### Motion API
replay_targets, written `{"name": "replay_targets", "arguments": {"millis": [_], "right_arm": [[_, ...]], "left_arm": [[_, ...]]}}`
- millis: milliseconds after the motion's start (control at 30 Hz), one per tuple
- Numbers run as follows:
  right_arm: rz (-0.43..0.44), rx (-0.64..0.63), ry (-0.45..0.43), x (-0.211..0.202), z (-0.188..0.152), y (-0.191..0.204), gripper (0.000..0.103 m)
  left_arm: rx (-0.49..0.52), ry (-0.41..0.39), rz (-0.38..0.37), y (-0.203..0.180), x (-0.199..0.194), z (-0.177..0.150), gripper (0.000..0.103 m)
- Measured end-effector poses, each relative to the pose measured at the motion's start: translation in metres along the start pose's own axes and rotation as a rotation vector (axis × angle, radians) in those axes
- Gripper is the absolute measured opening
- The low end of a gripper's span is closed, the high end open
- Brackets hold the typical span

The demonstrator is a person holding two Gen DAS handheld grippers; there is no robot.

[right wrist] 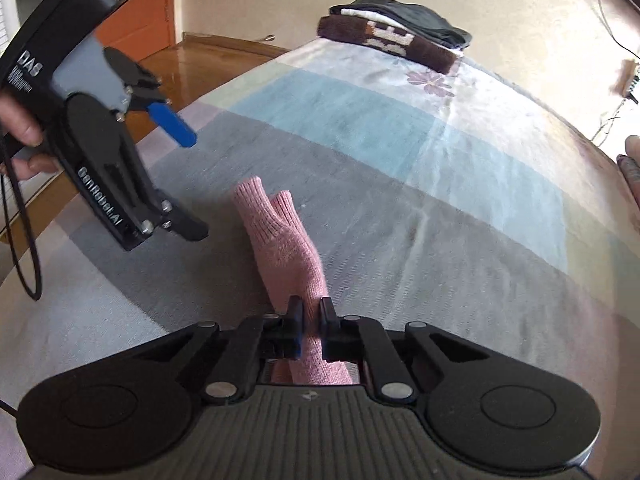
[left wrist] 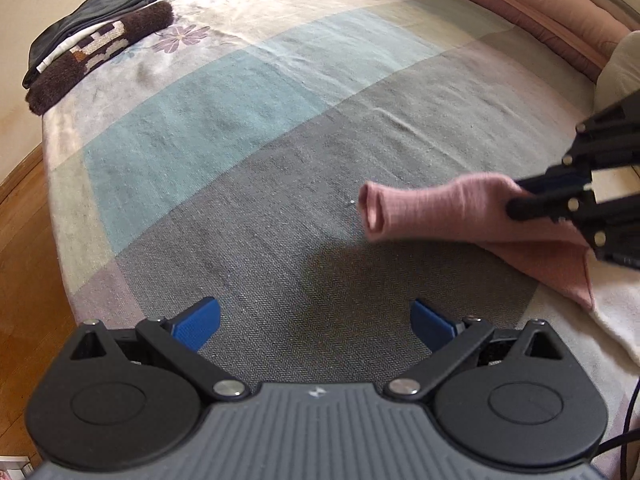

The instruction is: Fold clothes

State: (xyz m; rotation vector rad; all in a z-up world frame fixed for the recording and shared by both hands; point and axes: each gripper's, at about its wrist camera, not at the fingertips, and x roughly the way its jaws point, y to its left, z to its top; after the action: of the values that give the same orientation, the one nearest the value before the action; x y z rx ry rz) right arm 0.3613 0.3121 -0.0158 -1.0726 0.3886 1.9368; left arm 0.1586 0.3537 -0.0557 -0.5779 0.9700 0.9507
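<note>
The right gripper (right wrist: 311, 322) had its jaws clamped on a pink knitted garment (right wrist: 286, 240); the sleeve-like end stuck out forward, its open cuff lifted clear of the bed (right wrist: 420, 184). In the left wrist view the rest of the pink garment (left wrist: 460, 210) trailed down onto the bedcover at the right, beside a white cloth (left wrist: 616, 308). The left gripper (left wrist: 316, 326) hung over the grey patch of the cover, jaws spread wide, nothing between them — near the cuff but apart from it.

Surface: a bedcover in large blocks of grey, pale blue and cream, with a purple flower print toward the far corner. A stack of folded clothes (left wrist: 92, 36) sat on that corner — dark item on top, something white between, a brown fuzzy piece with pale lettering beneath. Padded pink headboard (left wrist: 560, 12) along the far edge, possibly a rolled quilt; distortion made it unclear.

Room: wooden floor (left wrist: 28, 248), cream wall, an orange-brown door (right wrist: 136, 4).
</note>
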Motion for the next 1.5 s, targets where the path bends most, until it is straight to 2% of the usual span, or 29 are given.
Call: {"name": "replay_targets", "arguments": {"millis": [133,267,467,567,633,733,800,1000,1033,1067,1167,1200,1267,1333,1367,1433,1500], "right_arm": [[-0.113,0.049,-0.013,0.002,0.006,-0.026,0.011],[-0.154,0.208,-0.016,-0.001,0.001,-0.054,0.016],[-0.181,0.463,-0.002,-0.041,-0.055,-0.086,0.021],[-0.193,0.511,0.092,-0.044,-0.095,-0.092,0.022],[-0.182,0.522,0.13,-0.05,-0.116,-0.09,0.022],[-0.184,0.547,0.178,-0.055,-0.141,-0.084,0.032],[-0.179,0.547,0.197,-0.056,-0.151,-0.078,0.032],[-0.195,0.465,0.209,-0.057,-0.156,-0.055,0.031],[-0.195,0.46,0.207,-0.057,-0.155,-0.054,0.022],[-0.213,0.451,0.206,-0.058,-0.154,-0.053,0.007],[-0.271,0.446,0.201,-0.06,-0.152,-0.054,0.008],[-0.283,0.467,0.197,-0.063,-0.153,-0.057,0.009],[-0.293,0.508,0.183,-0.069,-0.154,-0.06,0.025],[-0.293,0.545,0.16,-0.077,-0.156,-0.061,0.033],[-0.304,0.562,0.158,-0.081,-0.157,-0.061,0.036],[-0.334,0.594,0.162,-0.088,-0.162,-0.06,0.036],[-0.363,0.622,0.162,-0.098,-0.17,-0.059,0.038]], "left_arm": [[-0.003,-0.003,-0.025,-0.007,0.0,0.003,0.1],[0.031,-0.012,-0.051,-0.021,0.0,0.008,0.1],[0.108,-0.031,-0.072,-0.043,0.002,0.017,0.1],[0.117,-0.028,-0.091,-0.051,0.004,0.019,0.1],[0.127,-0.026,-0.103,-0.057,0.005,0.02,0.1],[0.151,-0.021,-0.112,-0.066,0.008,0.02,0.1],[0.162,-0.02,-0.119,-0.072,0.009,0.021,0.1],[0.201,-0.024,-0.141,-0.088,0.008,0.024,0.1],[0.203,-0.028,-0.148,-0.09,0.008,0.026,0.1],[0.206,-0.033,-0.158,-0.092,0.007,0.027,0.1],[0.248,-0.066,-0.207,-0.106,0.007,0.035,0.1],[0.273,-0.078,-0.226,-0.113,0.011,0.038,0.1],[0.322,-0.099,-0.269,-0.128,0.022,0.044,0.1],[0.372,-0.119,-0.312,-0.142,0.034,0.05,0.1],[0.394,-0.104,-0.315,-0.147,0.042,0.052,0.1],[0.437,-0.058,-0.244,-0.149,0.06,0.048,0.1],[0.406,-0.058,-0.225,-0.132,0.06,0.041,0.103]]}}
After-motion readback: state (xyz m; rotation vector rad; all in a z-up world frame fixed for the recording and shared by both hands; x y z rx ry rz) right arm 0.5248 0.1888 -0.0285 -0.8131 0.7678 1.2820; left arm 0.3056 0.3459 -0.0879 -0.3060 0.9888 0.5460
